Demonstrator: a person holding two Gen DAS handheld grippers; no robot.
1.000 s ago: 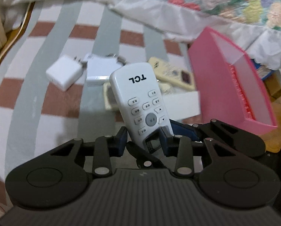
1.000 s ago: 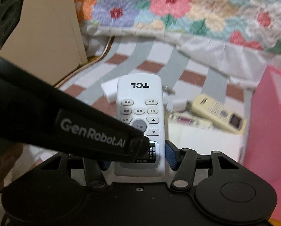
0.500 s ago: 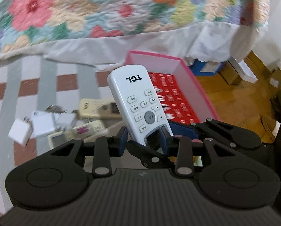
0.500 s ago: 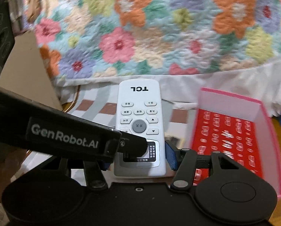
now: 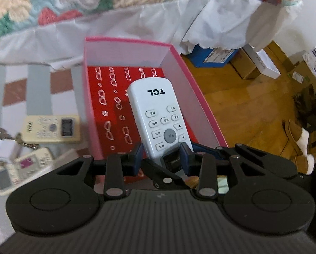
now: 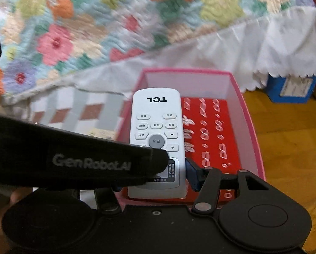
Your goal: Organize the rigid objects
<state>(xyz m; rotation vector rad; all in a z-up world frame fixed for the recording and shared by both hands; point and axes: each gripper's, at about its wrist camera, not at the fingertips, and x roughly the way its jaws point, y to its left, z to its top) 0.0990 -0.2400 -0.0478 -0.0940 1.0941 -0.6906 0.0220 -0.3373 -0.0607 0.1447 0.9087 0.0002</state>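
Observation:
A white TCL remote (image 5: pixel 155 116) hangs tilted above the red patterned floor of the pink box (image 5: pixel 200 105). My left gripper (image 5: pixel 161 156) is shut on the remote's lower end, its blue pads (image 5: pixel 137 156) pressing both sides. In the right wrist view the same remote (image 6: pixel 155 124) sits over the left part of the pink box (image 6: pixel 249 127). My right gripper (image 6: pixel 153 177) is shut across the remote's bottom edge. One of its blue fingers (image 6: pixel 191 173) shows; the other is hidden behind the left gripper's black finger (image 6: pixel 83 163), which crosses the remote.
Two beige remotes (image 5: pixel 52 129) (image 5: pixel 26 165), keys (image 5: pixel 3 133) and a white charger lie on the striped rug left of the box. A floral quilt (image 6: pixel 94 31) hangs behind it. Cardboard boxes (image 5: pixel 255 63), a blue box (image 5: pixel 210 55) and a slipper (image 5: pixel 299 144) stand on the wooden floor to the right.
Both grippers carried the remote rightward together, from above the pile on the rug to above the pink box. Neither grip has changed.

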